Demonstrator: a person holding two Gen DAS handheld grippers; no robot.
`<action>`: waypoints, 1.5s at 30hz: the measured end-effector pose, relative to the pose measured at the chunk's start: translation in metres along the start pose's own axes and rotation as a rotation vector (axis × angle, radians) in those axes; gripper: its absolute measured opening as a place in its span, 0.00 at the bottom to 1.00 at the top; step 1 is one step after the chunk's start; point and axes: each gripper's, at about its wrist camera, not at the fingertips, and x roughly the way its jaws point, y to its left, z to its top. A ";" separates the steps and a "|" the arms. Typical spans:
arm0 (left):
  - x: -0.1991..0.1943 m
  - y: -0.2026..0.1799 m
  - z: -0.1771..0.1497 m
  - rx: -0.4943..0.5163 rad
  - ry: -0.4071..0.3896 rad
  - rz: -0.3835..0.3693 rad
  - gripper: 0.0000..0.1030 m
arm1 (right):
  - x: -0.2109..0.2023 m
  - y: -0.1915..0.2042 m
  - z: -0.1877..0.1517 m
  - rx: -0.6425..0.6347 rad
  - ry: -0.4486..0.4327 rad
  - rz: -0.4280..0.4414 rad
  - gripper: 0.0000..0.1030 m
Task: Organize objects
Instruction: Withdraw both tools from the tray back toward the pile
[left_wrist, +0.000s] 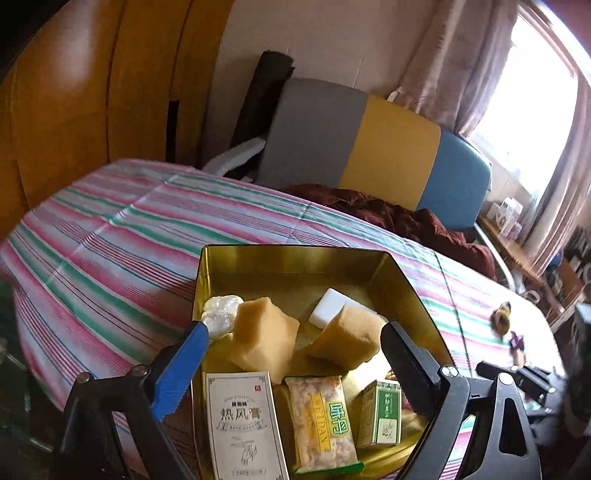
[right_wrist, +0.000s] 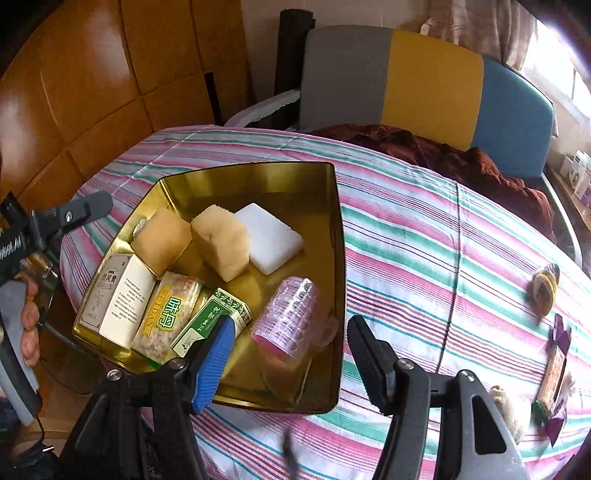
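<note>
A gold tin stands on the striped cloth. It holds two tan sponges, a white block, a white box, a snack packet and a green box. A pink hair roller lies in the tin's near right corner. My right gripper hangs over it, open, and neither pad touches it. My left gripper is open wide above the tin's near side with nothing between its fingers. One of its fingers shows in the right wrist view, beside a hand.
More small things lie on the cloth to the right: a yellow bundle, a purple packet and a brown packet. A maroon cloth and a grey, yellow and blue backrest are behind. Wooden panels stand at left.
</note>
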 end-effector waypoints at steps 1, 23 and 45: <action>-0.002 -0.003 -0.002 0.011 -0.005 0.006 0.92 | -0.001 -0.001 -0.001 0.007 -0.004 -0.002 0.62; -0.014 -0.086 -0.023 0.256 -0.005 -0.015 0.93 | -0.035 -0.065 -0.008 0.131 -0.082 -0.110 0.62; 0.001 -0.161 -0.042 0.426 0.070 -0.130 0.95 | -0.097 -0.284 -0.080 0.647 -0.204 -0.390 0.71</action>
